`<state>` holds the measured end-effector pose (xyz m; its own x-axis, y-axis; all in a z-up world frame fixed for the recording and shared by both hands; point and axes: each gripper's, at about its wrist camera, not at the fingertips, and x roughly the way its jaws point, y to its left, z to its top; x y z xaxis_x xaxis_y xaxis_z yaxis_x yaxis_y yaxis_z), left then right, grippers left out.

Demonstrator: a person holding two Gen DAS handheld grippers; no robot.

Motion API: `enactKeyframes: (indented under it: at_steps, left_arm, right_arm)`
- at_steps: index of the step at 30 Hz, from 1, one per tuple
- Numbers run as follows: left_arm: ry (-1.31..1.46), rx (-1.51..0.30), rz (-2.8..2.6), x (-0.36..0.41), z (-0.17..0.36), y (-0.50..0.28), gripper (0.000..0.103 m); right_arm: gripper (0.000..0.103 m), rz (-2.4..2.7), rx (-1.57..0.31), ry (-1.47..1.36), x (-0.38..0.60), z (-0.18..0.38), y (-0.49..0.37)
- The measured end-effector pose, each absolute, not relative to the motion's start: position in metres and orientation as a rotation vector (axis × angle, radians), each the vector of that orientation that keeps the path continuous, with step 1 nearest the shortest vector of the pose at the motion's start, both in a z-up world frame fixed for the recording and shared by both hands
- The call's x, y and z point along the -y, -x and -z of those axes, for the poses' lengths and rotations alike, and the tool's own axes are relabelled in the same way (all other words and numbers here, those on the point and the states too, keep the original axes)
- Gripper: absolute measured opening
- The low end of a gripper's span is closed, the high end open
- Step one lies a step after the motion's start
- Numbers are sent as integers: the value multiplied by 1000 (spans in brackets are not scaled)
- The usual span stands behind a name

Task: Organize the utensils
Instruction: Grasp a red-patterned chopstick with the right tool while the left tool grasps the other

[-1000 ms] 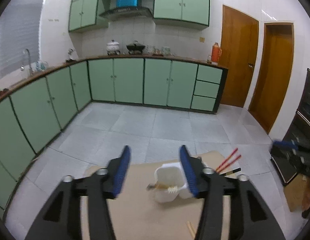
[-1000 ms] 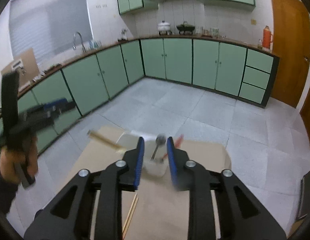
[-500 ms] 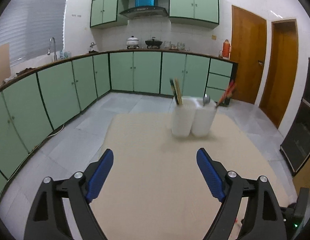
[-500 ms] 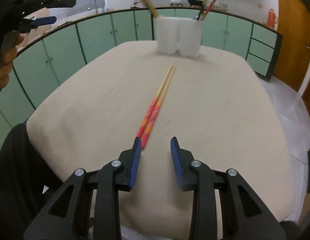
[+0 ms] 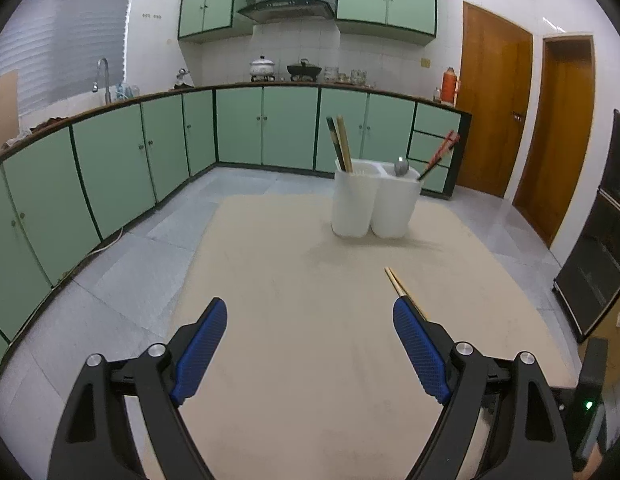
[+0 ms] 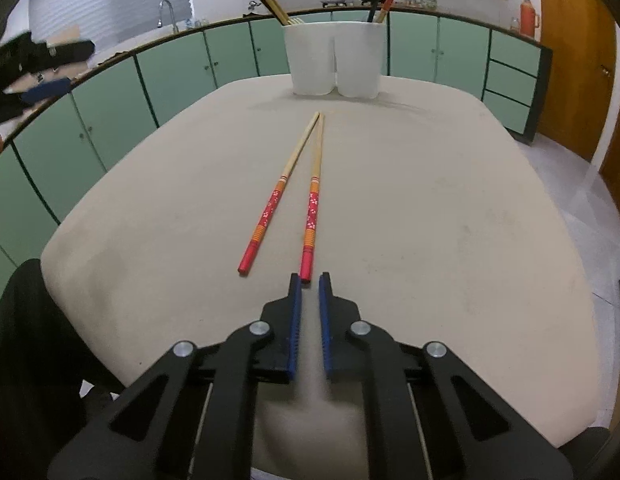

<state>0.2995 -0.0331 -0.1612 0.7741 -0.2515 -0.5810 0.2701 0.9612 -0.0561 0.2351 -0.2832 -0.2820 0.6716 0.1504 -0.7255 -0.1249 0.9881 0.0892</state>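
A white two-compartment utensil holder (image 5: 375,204) (image 6: 333,58) stands at the far side of the beige table (image 5: 310,320) (image 6: 429,220). It holds dark and wooden chopsticks on the left, a spoon (image 5: 401,167) and red chopsticks on the right. Two red-handled chopsticks (image 6: 298,196) lie side by side on the table, tips toward the holder; their tips show in the left wrist view (image 5: 397,286). My right gripper (image 6: 308,282) is nearly closed and empty, its tips just short of the right chopstick's red end. My left gripper (image 5: 310,320) is wide open and empty above the table.
Green kitchen cabinets (image 5: 150,152) and a counter with a sink run along the back and left. Wooden doors (image 5: 493,108) are at the right. A dark appliance (image 5: 601,248) stands at the right of the table. The left gripper shows at the right wrist view's left edge (image 6: 38,68).
Both grippers dropped from high over the table to low over its near side. The right gripper's jaws narrowed and came up to the red chopstick ends. The left gripper opened wide.
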Motion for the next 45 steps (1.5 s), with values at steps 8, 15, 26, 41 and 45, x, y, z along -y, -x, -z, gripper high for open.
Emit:
enactKeyframes:
  at_steps: [8, 15, 26, 41, 45]
  left_arm:
    - [0, -661, 315, 47, 186, -287, 84]
    - [8, -690, 340, 73, 211, -277, 82]
    - [-60, -777, 430, 153, 272, -261, 71]
    - [-112, -694, 316, 155, 290, -263, 5]
    - [-110, -707, 300, 147, 288, -253, 5]
  right_arm:
    - [11, -179, -804, -25, 287, 286, -248]
    - [5, -29, -793, -77, 322, 287, -245]
    - [6, 10, -794, -130, 353, 288, -226]
    - [6, -36, -784, -75, 338, 288, -236]
    - [9, -55, -782, -77, 333, 287, -235]
